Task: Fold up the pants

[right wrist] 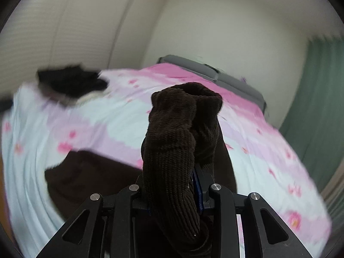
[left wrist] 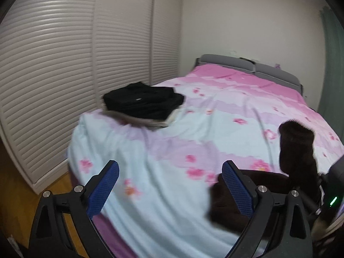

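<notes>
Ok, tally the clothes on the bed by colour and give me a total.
Dark brown ribbed corduroy pants, gripped by the right gripper and trailing onto the pink and pale blue floral bedspread: 1
Folded black garment on top of the pile: 1
Pale folded garment beneath it, only its edges showing: at least 1
Total: at least 3

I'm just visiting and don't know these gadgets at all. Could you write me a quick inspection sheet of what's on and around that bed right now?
Surface: bed with pink and pale blue flowered cover, wrinkled.
Job's things: brown ribbed pants, one end lifted, the rest lying on the cover.
Clutter: black folded clothes stacked on a lighter piece near the far left edge.
Grippers: left gripper open, nothing between its blue pads; right gripper shut on the brown pants.
Cables: nothing seen.
Surroundings: slatted wardrobe doors, grey headboard, green curtain, wooden floor.
</notes>
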Available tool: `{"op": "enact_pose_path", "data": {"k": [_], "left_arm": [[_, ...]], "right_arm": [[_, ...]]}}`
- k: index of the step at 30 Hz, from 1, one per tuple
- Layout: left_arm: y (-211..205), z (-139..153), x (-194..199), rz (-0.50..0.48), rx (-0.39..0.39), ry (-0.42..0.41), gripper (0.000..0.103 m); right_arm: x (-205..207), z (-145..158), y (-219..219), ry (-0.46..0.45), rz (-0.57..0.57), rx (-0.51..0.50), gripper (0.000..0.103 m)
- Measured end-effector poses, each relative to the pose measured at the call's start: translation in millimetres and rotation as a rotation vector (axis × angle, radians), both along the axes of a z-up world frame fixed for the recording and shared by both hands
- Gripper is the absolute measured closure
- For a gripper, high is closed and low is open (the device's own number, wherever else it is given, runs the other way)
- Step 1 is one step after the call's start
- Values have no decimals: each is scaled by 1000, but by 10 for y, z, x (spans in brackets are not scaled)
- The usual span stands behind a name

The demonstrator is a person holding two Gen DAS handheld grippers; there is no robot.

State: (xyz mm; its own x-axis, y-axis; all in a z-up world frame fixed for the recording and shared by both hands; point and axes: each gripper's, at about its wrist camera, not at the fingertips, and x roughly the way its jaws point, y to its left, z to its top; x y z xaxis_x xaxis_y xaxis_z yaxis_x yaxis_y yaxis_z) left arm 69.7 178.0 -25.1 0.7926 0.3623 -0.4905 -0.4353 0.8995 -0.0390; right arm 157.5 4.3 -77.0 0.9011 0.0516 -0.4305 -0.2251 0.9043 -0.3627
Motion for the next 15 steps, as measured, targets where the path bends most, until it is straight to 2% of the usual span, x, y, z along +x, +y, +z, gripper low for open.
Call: {"op": "enact_pose_path", "data": {"k": [4, 7, 11, 13, 15], "left_arm": [[326, -110, -94, 48, -21, 20, 5], [462, -152, -96, 58, -29, 34, 5], [563, -154, -116, 72, -35, 28, 5], [564, -142, -115, 72, -30, 26, 5], [555, -114, -109, 66, -25, 22, 5]], "right_arm": [[-123, -321, 498, 22, 64, -148, 73], [-134, -645, 857, 77, 98, -290, 73], [-155, -940, 1102, 93, 108, -451, 68], [-211, -981, 1150, 72, 119, -500, 63], [-288, -959, 1171, 61, 137, -516, 51]]}}
